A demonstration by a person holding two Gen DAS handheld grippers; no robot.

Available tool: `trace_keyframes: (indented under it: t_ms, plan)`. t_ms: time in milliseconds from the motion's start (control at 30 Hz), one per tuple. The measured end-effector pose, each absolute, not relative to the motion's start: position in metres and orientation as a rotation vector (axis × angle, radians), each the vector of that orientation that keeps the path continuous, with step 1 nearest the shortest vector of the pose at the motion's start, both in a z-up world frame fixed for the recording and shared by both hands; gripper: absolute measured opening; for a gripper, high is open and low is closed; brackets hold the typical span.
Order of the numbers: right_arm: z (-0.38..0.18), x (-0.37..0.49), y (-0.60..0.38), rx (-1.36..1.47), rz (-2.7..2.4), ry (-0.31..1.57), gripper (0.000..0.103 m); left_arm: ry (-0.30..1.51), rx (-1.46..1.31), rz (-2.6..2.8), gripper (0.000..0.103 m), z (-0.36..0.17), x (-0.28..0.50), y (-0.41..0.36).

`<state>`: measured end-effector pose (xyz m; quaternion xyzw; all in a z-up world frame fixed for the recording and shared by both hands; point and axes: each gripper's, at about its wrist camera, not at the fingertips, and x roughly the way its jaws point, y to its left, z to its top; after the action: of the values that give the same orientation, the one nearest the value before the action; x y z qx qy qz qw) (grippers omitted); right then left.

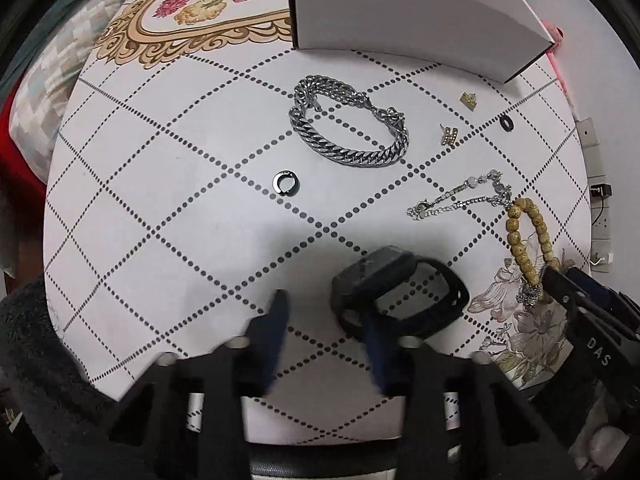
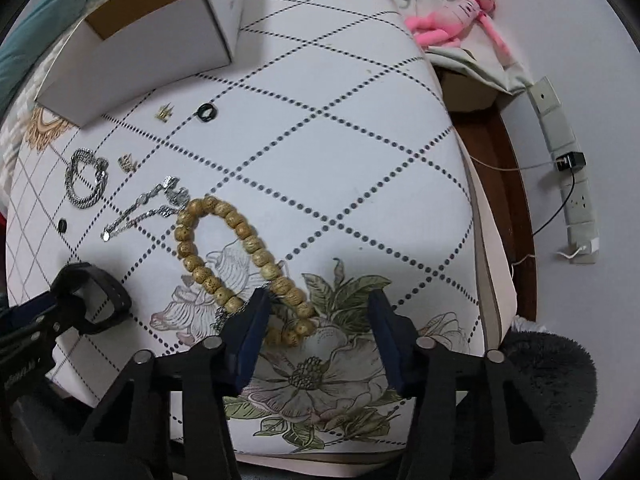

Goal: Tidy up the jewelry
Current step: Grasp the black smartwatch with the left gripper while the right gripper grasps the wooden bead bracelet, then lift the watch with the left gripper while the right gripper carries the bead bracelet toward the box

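With both my left gripper (image 1: 324,312) and right gripper (image 2: 316,312) jaws released, the bead bracelet (image 2: 224,256) straddling one finger might snag and drag.

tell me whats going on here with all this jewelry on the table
A person is sorting jewelry with a gripper in each hand. The left gripper is open at a black watch, one finger reaching into its strap loop. The right gripper is open over the near end of a wooden bead bracelet. A chunky silver chain bracelet, a thin silver chain, two dark rings and two small gold earrings lie loose on the table. The white box stands open behind them.
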<state>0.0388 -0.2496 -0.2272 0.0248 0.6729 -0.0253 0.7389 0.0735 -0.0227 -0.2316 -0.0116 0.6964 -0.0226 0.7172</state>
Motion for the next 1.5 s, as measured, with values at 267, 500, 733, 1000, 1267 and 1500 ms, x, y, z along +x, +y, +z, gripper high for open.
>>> trace_keyframes:
  t_ms: [267, 500, 733, 1000, 1267, 1500]
  plan:
    - [-0.226, 0.023, -0.244, 0.057, -0.043, 1.537, 0.010, 1.475, 0.062, -0.065, 0.009, -0.228, 0.063, -0.023]
    - [-0.224, 0.030, -0.236, 0.029, -0.070, 1.511, 0.011, 1.433, 0.101, -0.065, 0.008, -0.224, 0.054, -0.040]
    - [-0.220, 0.028, -0.232, 0.045, -0.061, 1.506, 0.009, 1.419, 0.082, -0.066, 0.007, -0.213, 0.050, -0.042]
    - [-0.176, 0.031, -0.233, 0.142, 0.012, 1.420, 0.009, 1.332, 0.045, -0.107, 0.007, -0.158, 0.048, -0.039]
    - [-0.122, 0.059, -0.229, 0.197, 0.119, 1.328, 0.009, 1.240, -0.002, -0.149, 0.007, -0.104, 0.081, -0.045]
    - [-0.060, 0.100, -0.217, 0.204, 0.218, 1.210, 0.009, 1.191, -0.052, -0.154, 0.007, -0.079, 0.135, -0.040]
